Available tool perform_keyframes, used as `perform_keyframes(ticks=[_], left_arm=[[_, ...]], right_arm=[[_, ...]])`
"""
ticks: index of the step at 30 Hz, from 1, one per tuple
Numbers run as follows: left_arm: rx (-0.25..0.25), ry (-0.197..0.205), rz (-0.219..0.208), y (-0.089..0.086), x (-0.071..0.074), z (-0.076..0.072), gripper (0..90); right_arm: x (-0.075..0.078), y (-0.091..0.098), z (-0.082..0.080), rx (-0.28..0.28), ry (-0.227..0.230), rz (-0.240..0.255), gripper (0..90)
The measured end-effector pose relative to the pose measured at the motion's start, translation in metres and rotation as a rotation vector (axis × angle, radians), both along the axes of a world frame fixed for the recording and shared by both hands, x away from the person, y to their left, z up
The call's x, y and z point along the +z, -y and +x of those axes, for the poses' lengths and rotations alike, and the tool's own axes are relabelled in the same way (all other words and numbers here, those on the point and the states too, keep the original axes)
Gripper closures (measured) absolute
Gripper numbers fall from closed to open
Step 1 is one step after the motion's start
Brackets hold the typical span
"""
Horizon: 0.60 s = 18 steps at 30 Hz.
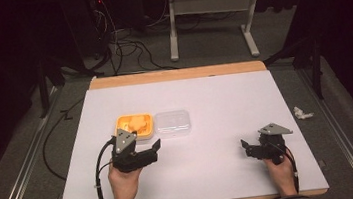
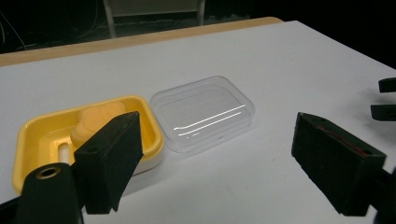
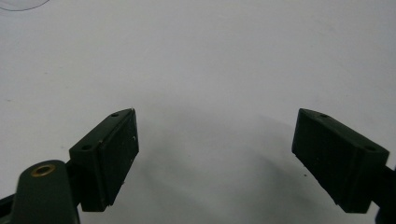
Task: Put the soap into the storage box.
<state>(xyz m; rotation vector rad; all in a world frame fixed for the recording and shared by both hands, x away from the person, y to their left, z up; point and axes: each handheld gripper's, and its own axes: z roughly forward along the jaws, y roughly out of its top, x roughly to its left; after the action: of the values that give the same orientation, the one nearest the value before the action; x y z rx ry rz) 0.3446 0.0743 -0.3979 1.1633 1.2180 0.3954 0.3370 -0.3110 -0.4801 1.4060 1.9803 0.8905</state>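
Observation:
A yellow dish (image 1: 122, 121) holding an orange lump (image 1: 139, 123) sits on the white table cover, left of centre. Touching its right side lies a clear plastic lid (image 1: 172, 123), flat on the cover. My left gripper (image 1: 156, 150) hovers just in front of the dish, pointing right, open with nothing between its jaws. In the left gripper view the yellow dish (image 2: 32, 135) lies behind the left jaw, and the clear lid (image 2: 201, 112) lies ahead between the jaws of the left gripper (image 2: 217, 135). My right gripper (image 1: 245, 149) rests at the front right, open over bare cover, as the right gripper (image 3: 215, 126) view confirms.
The white cover (image 1: 225, 99) spreads wide behind and between the grippers. A wooden table edge (image 1: 176, 74) runs along the far side. Cables (image 1: 128, 49) and a desk frame (image 1: 250, 33) stand on the floor beyond. A crumpled white scrap (image 1: 303, 113) lies off the table's right.

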Motion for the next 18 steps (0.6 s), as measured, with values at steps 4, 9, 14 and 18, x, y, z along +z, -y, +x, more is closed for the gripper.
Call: perform_keyframes(ticks=[4,9,14,18], left_arm=[[-0.01,-0.001,0.006,0.002,-0.003,-0.003,16.7],[-0.017,-0.004,0.006,0.003,-0.006,-0.005,16.7],[-0.029,-0.018,0.001,0.006,-0.009,-0.006,16.6],[-0.034,-0.029,0.0,0.007,-0.013,-0.007,16.6]], right_arm=[[0.0,0.0,0.0,0.001,-0.001,-0.002,15.1],[0.0,-0.001,0.0,0.0,-0.002,0.0,15.1],[0.0,0.0,0.0,-0.002,-0.005,-0.004,15.1],[0.0,-0.001,0.0,0.002,-0.009,-0.006,15.1]])
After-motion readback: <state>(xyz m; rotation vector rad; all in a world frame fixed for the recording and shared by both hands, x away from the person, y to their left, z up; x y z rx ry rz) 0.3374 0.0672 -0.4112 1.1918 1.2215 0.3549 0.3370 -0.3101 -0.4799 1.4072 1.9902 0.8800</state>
